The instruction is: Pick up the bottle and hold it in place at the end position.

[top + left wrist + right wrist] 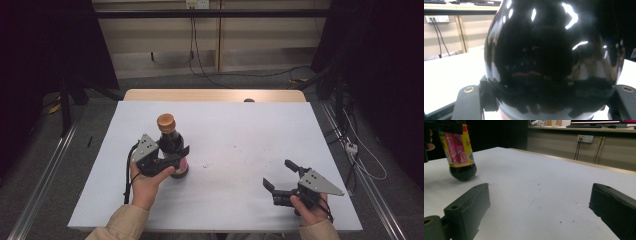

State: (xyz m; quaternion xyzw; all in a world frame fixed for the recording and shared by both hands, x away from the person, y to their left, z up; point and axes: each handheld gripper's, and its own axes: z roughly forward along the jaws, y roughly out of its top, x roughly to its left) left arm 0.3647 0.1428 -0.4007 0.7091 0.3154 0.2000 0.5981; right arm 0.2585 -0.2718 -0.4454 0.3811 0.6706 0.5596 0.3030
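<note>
A dark glass bottle [171,142] with a brown cap [166,121] stands left of centre on the white table cover [240,135]. My left gripper [179,160] is shut on its lower body, at the pink and yellow label. In the left gripper view the glossy black bottle [549,57] sits tight between the two jaws. My right gripper [278,173] rests near the front right, open, with nothing between its fingers. In the right gripper view the bottle [459,152] shows at the upper left, slightly tilted, its base at or just above the table; my right gripper [539,207] faces bare cover.
The wooden table edge [215,95] runs along the far side, with a small brown object [249,100] on it. Metal rails [45,175] flank the table on both sides. Cables [200,65] lie on the floor beyond. Small dark specks [206,165] dot the cover's middle.
</note>
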